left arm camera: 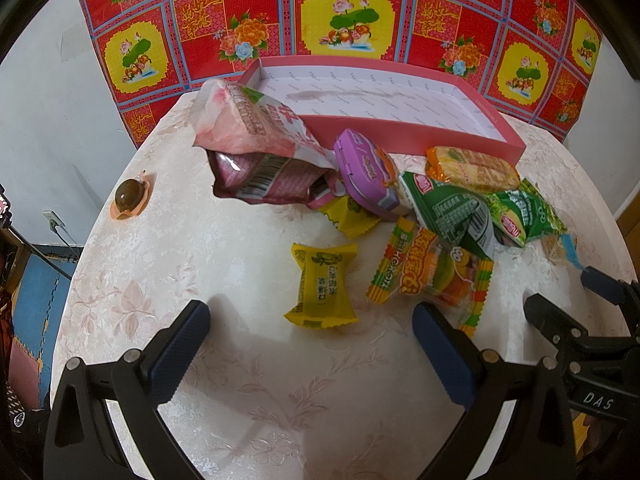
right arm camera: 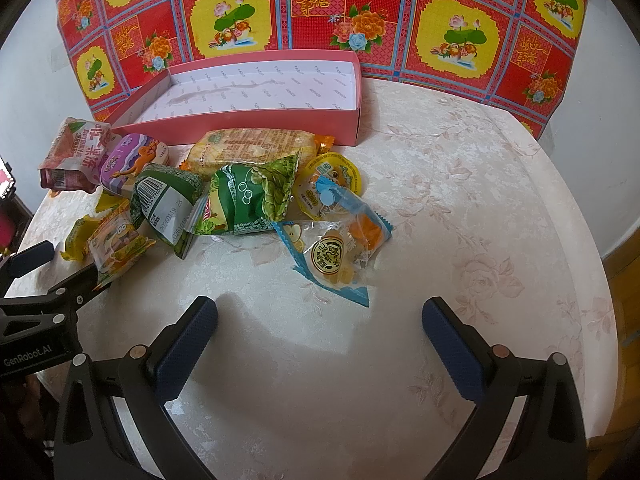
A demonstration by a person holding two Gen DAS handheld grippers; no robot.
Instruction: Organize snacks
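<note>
pink cardboard makes the long box (left arm camera: pixel 404 130) at the back of the round table (left arm camera: pixel 248 380), and the box has nothing in it but a grey smudge. its far end is cut off behind the big pink bag (left arm camera: pixel 256 136) in the left wrist view. the snacks lie in a heap in front of the box, on the table.

some snacks hide under others. one yellow candy (left arm camera: pixel 350 216) peeks out from under the purple tin (left arm camera: pixel 368 172), and the words on most packs are too small to read. the clear apple pack (right arm camera: pixel 336 260) is almost out of sight in the left view.

counted: one pink bag, one purple tin, one orange cracker pack (left arm camera: pixel 472 168), two green bags (left arm camera: pixel 456 208) (left arm camera: pixel 524 212), two yellow candies with one lying alone (left arm camera: pixel 322 292), one striped gummy pack (left arm camera: pixel 432 276), one round jelly cup (right arm camera: pixel 332 184) and two clear blue-edged packs.

a brown snail toy (left arm camera: pixel 130 198) sits alone, well apart on the left side. a red flower cloth (left arm camera: pixel 340 16) hangs behind the table.

the left gripper (left arm camera: pixel 312 340) has its fingers wide apart and holds nothing; the lone yellow candy lies just ahead between them. the right gripper (right arm camera: pixel 320 332) is also spread wide with nothing in it, over bare table near the apple pack.
</note>
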